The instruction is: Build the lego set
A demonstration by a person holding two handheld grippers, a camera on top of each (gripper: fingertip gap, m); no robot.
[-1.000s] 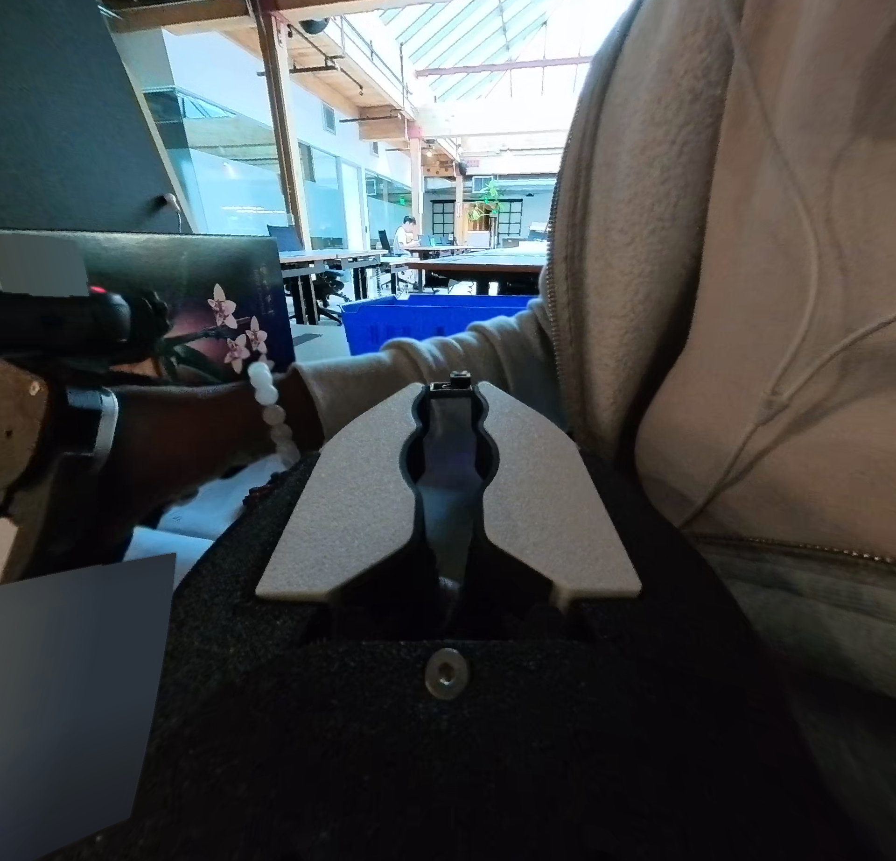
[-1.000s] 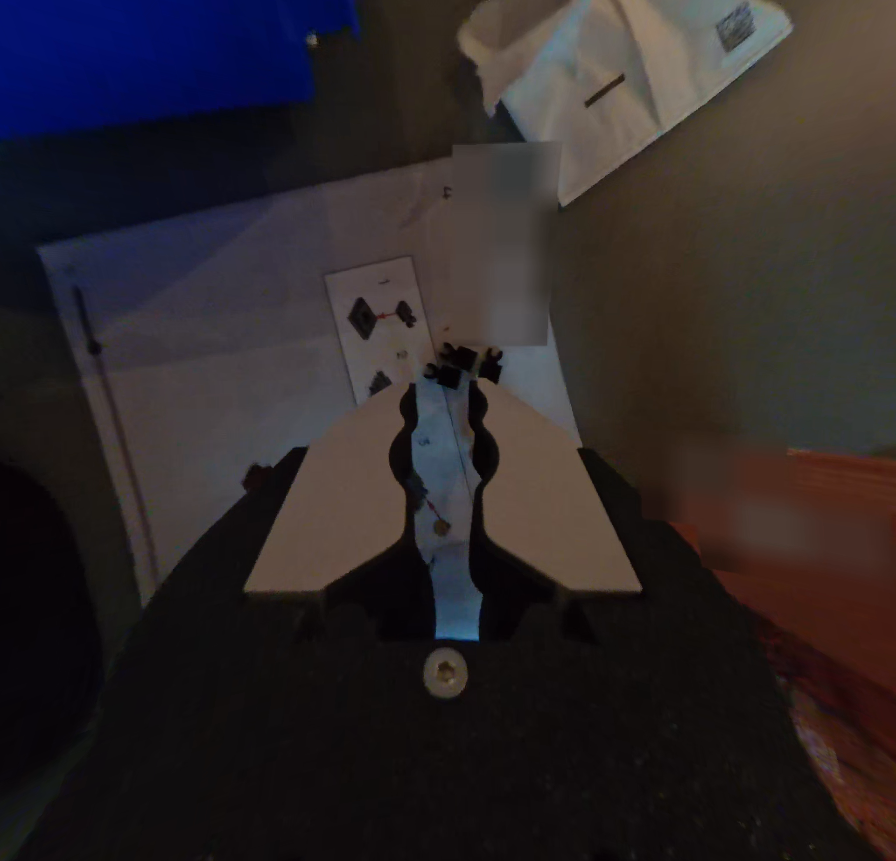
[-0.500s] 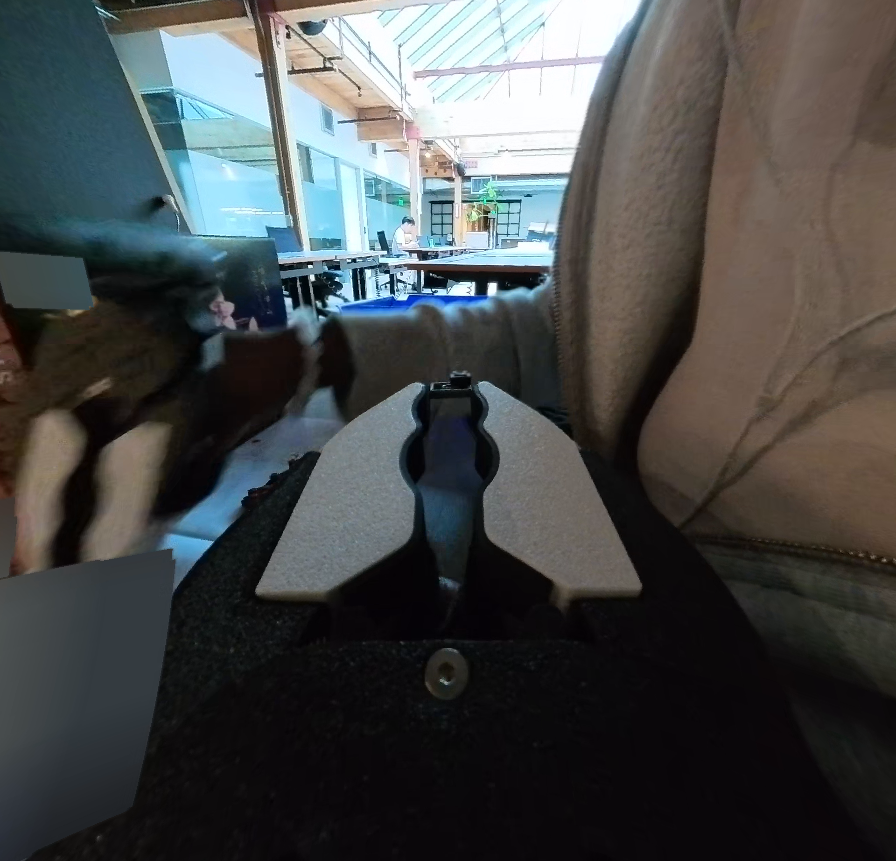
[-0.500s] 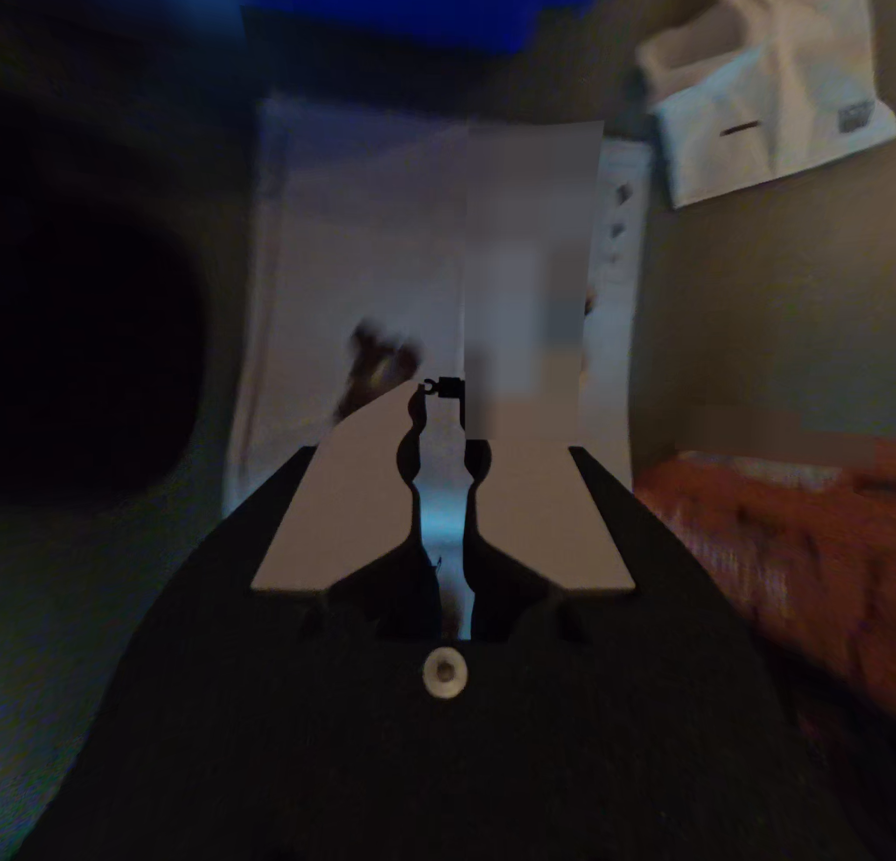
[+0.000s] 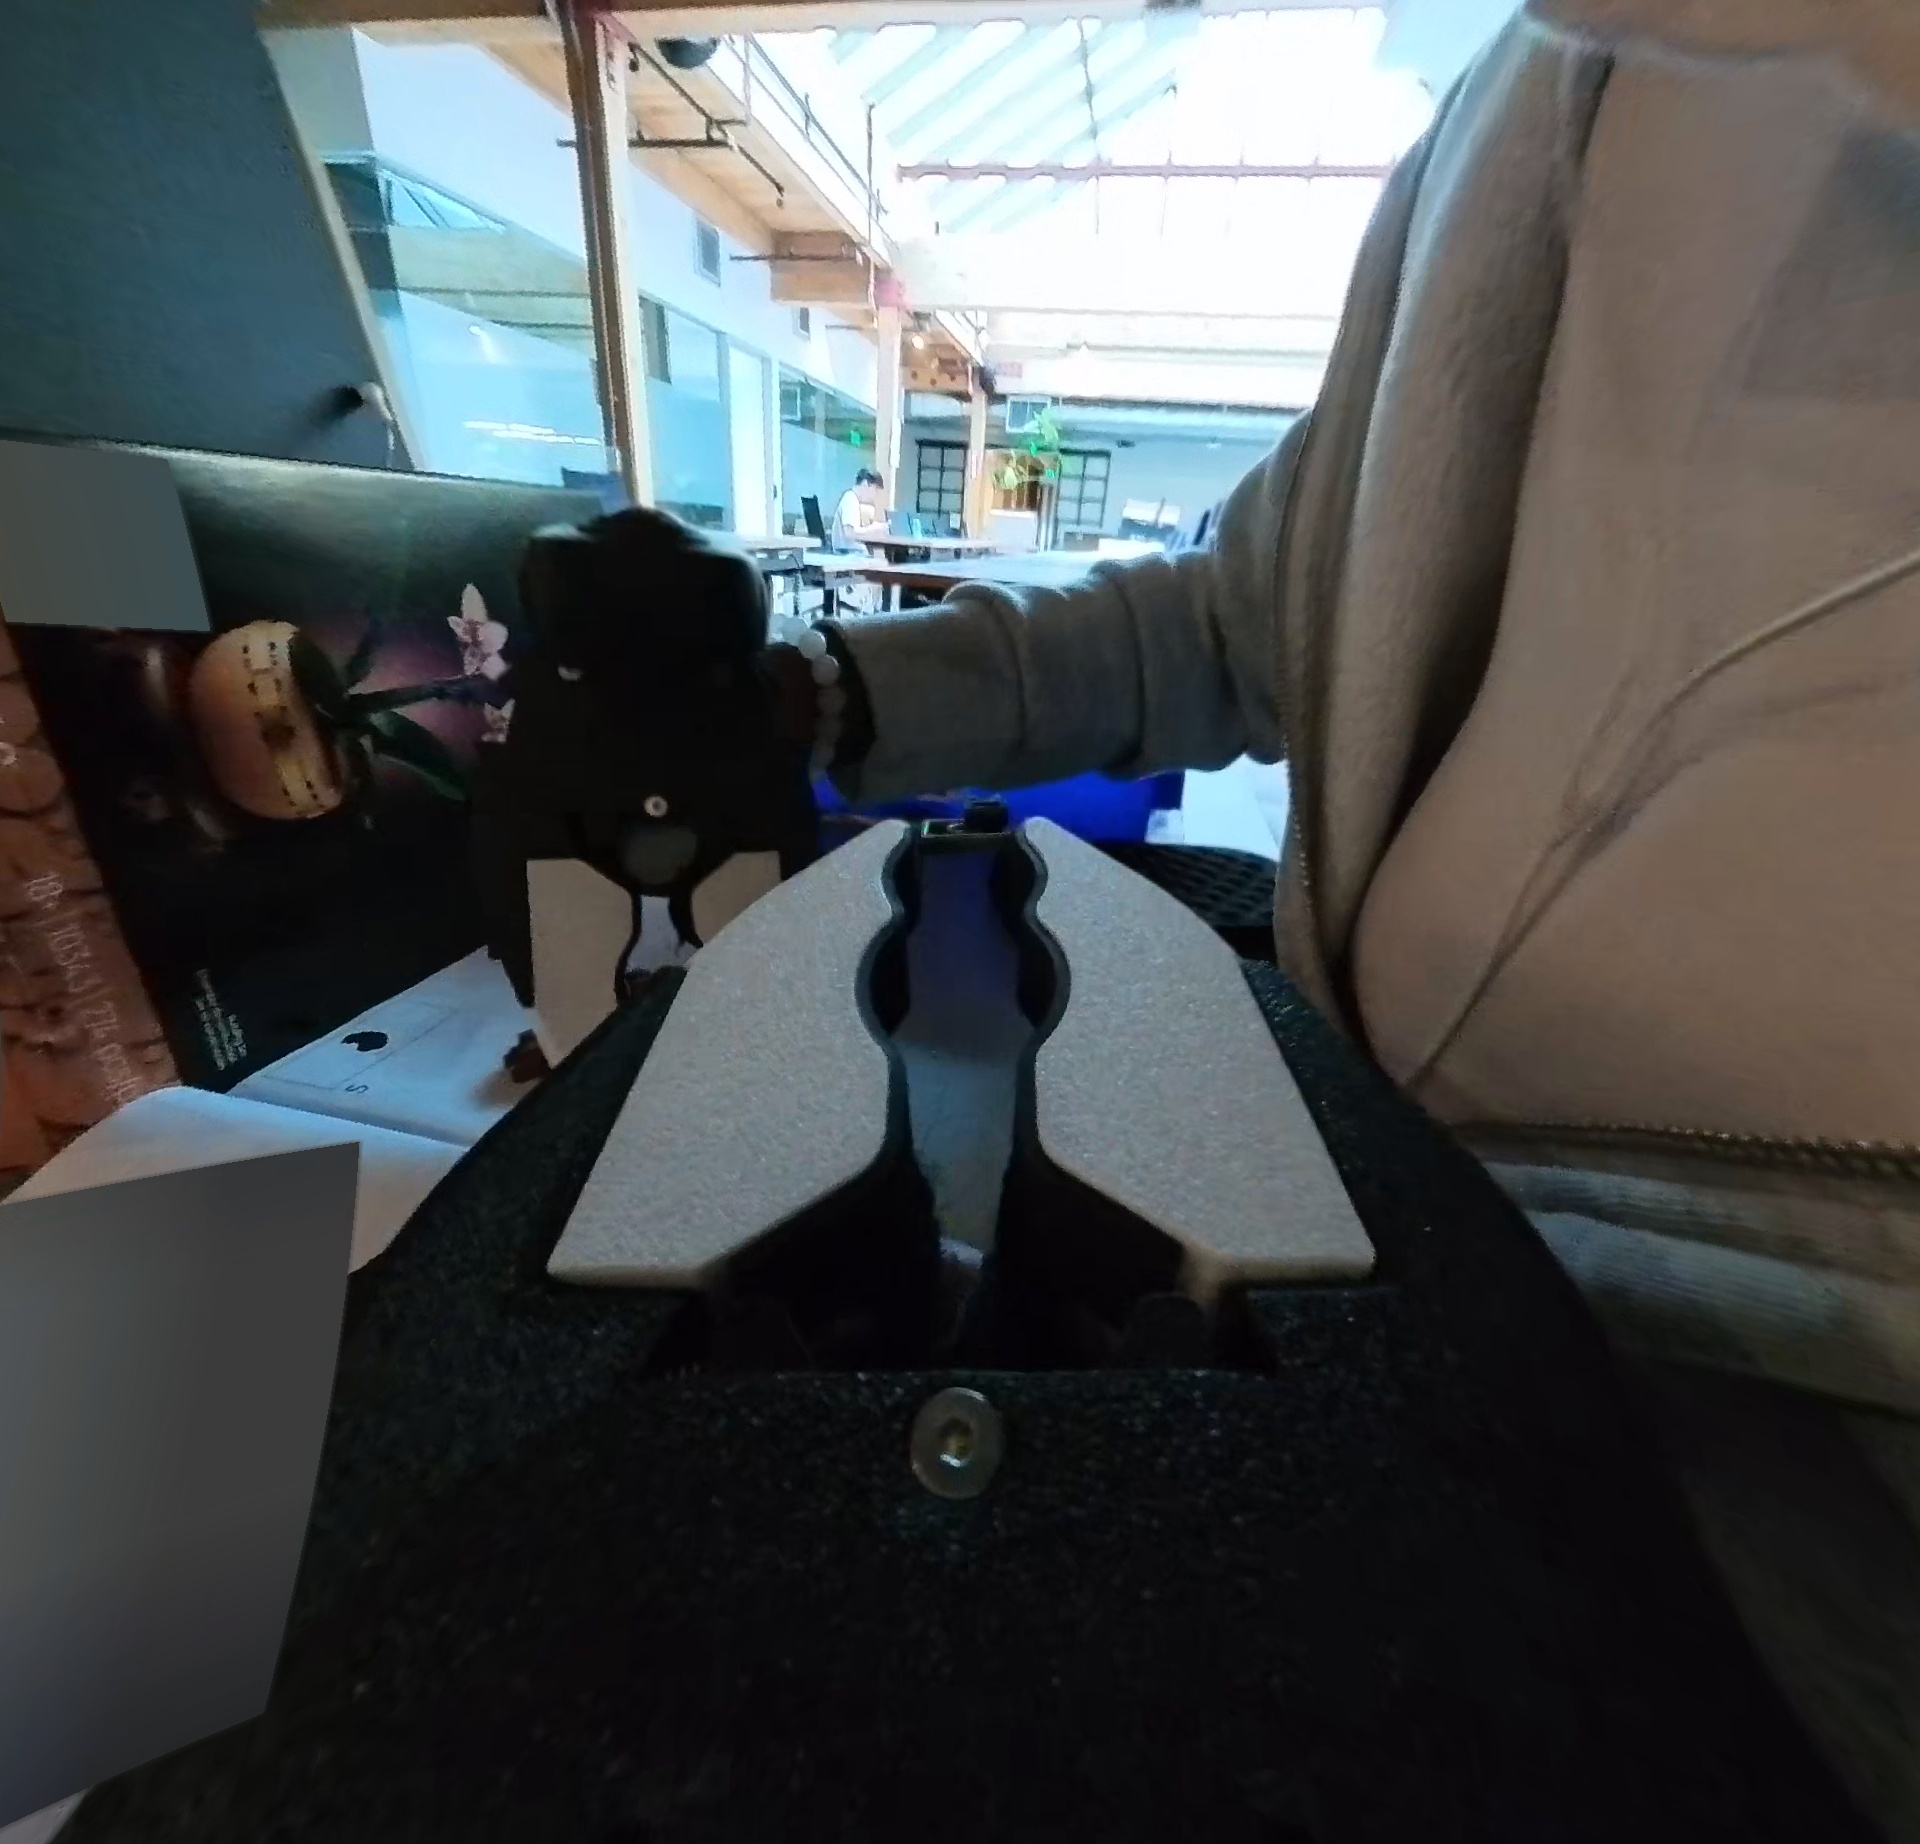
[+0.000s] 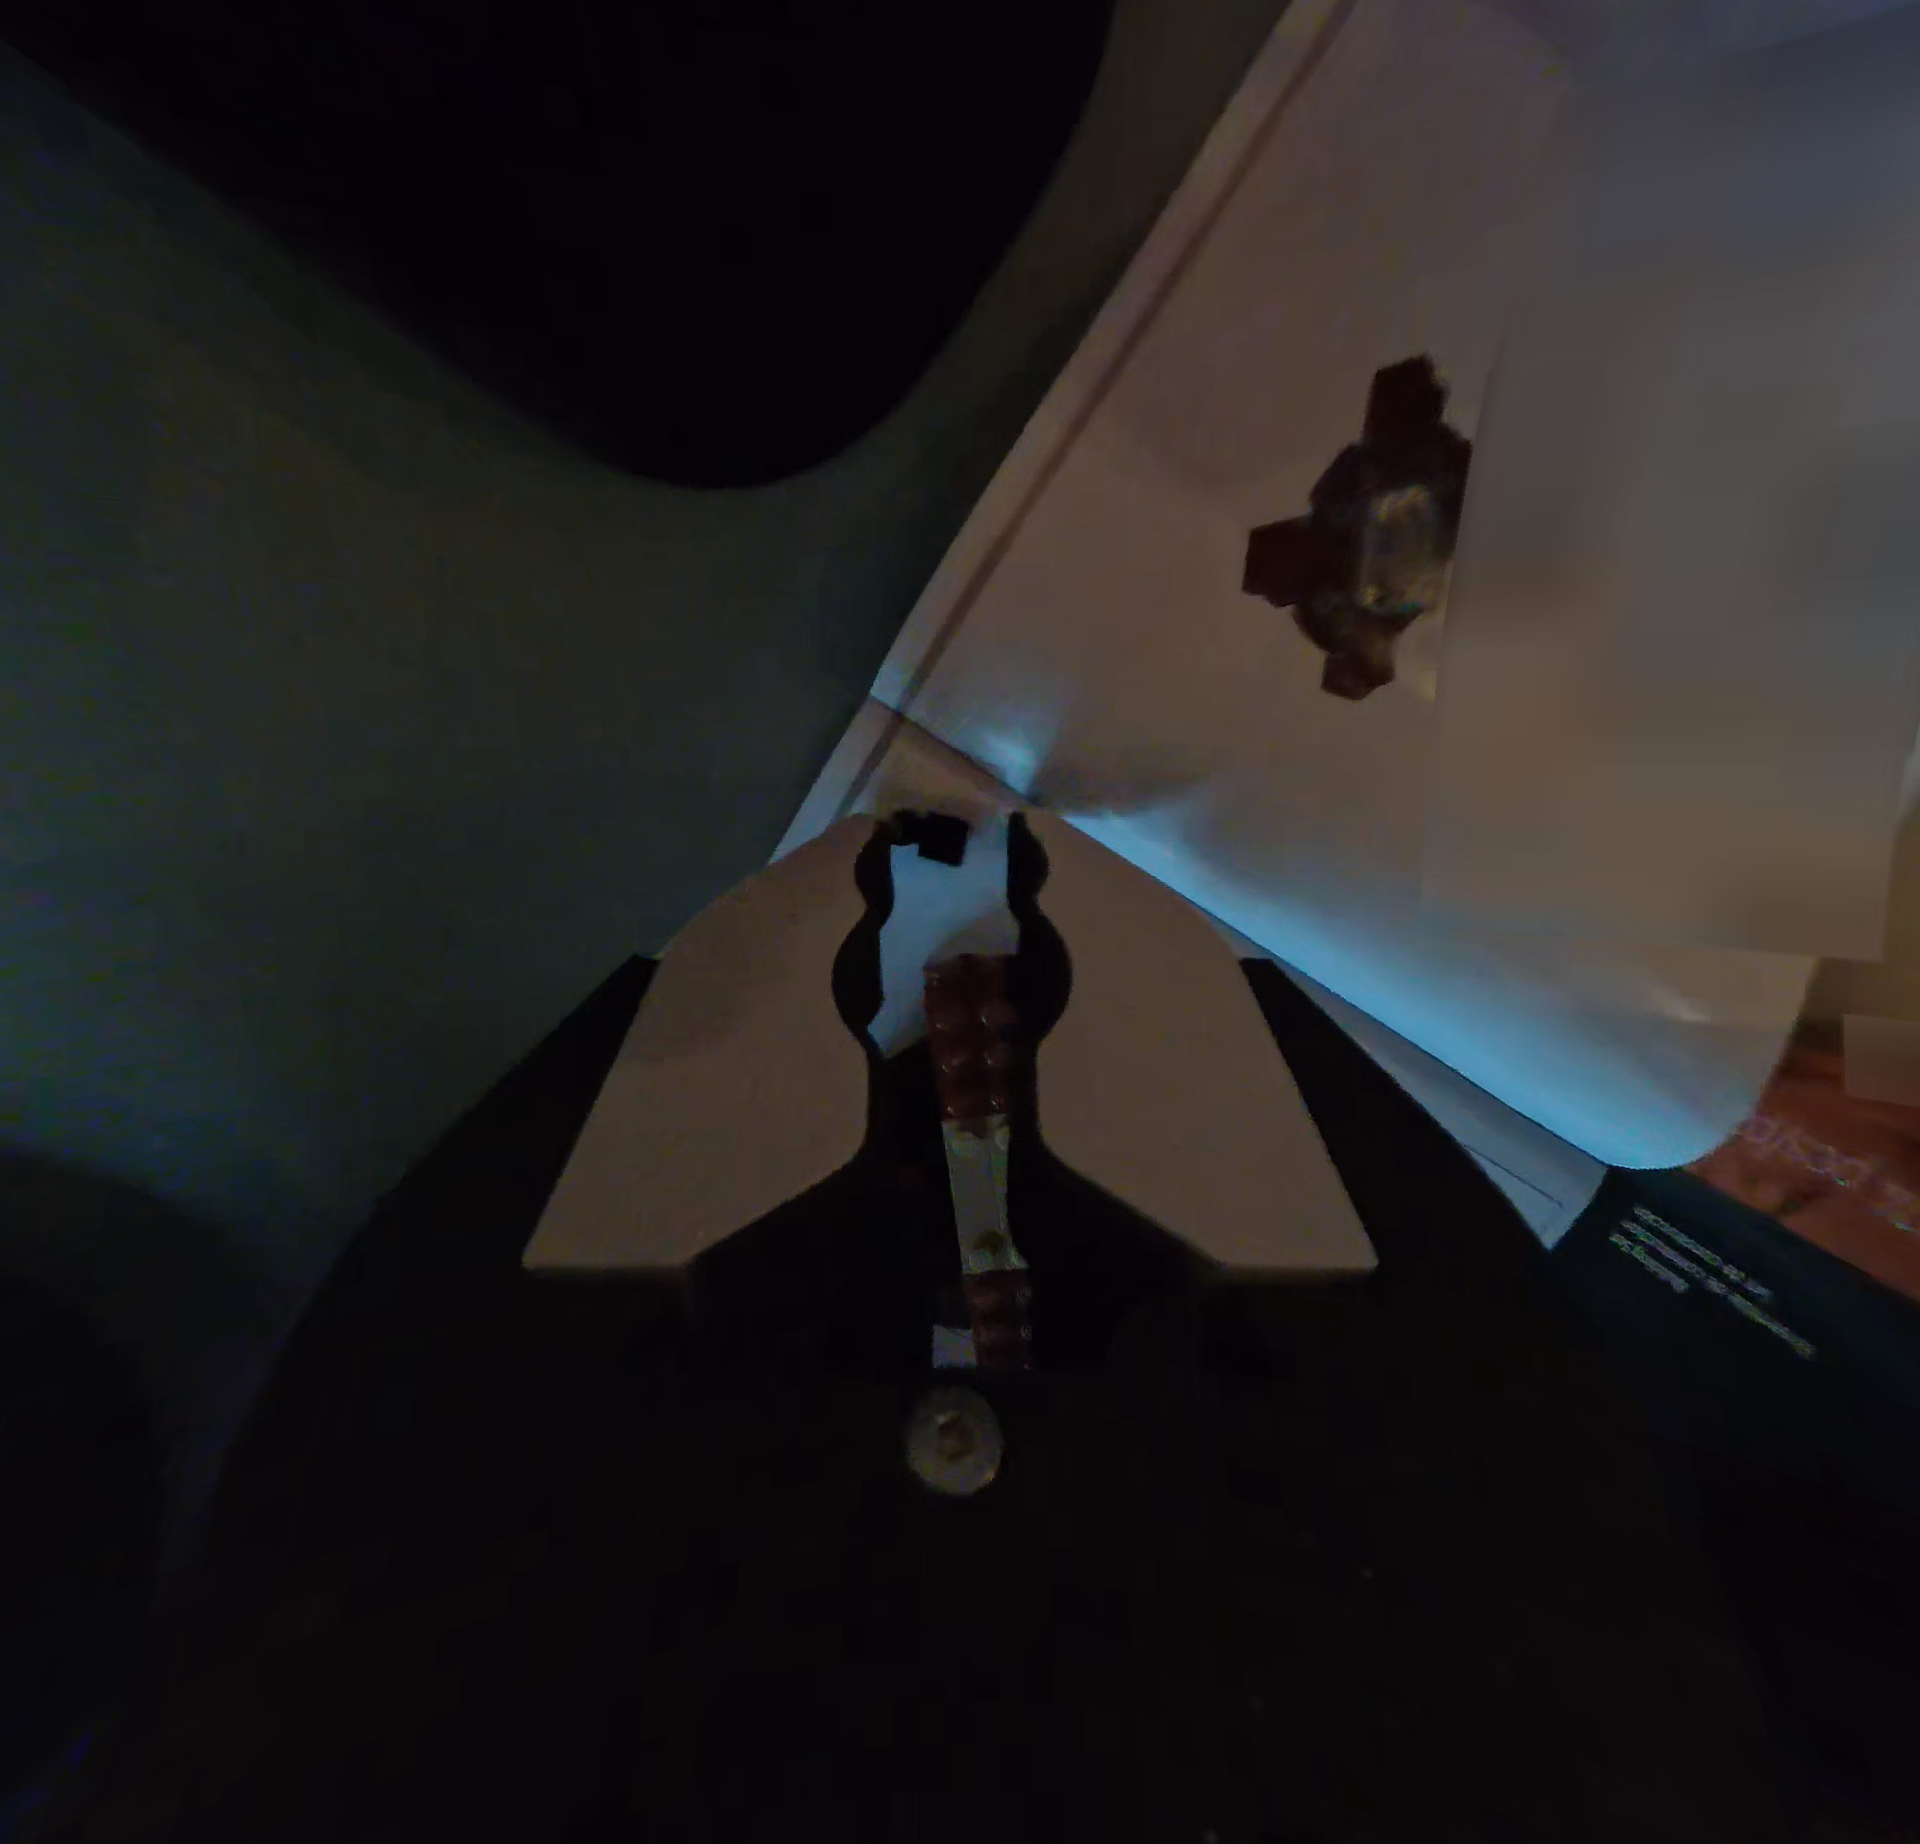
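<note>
A small black piece [image 5: 978, 820] (prob. a plastic building-brick part) sat pinched at the very tips of the left gripper [image 5: 966, 838], jaws narrow, pads closed on its sides. It looked light, stiff and smooth, so likely to pop out if squeezed off-centre. The flat opposite faces seemed the best place to hold it.

The left gripper was held up near the person's beige fleece jacket [image 5: 1621, 651], w/ a blue bin [image 5: 1049, 792] behind.

The right gripper [image 6: 971, 833] pointed down at a white instruction sheet [image 6: 1195, 651]. Its jaws stood a little apart. Another black bit [image 6: 940, 840] lay against one fingertip, w/ bare paper between it and the other, so nothing was gripped. A brown studded strip [image 6: 971, 1025] showed through the gap below. A dark brown brick cluster [image 6: 1351, 527] lay further up the sheet, well apart from the tips.

Around this were a grey-green tabletop [image 6: 364, 703], a dark box w/ an orchid picture [image 5: 343, 714], and a bead bracelet [image 5: 826, 682] on the right wrist.
</note>
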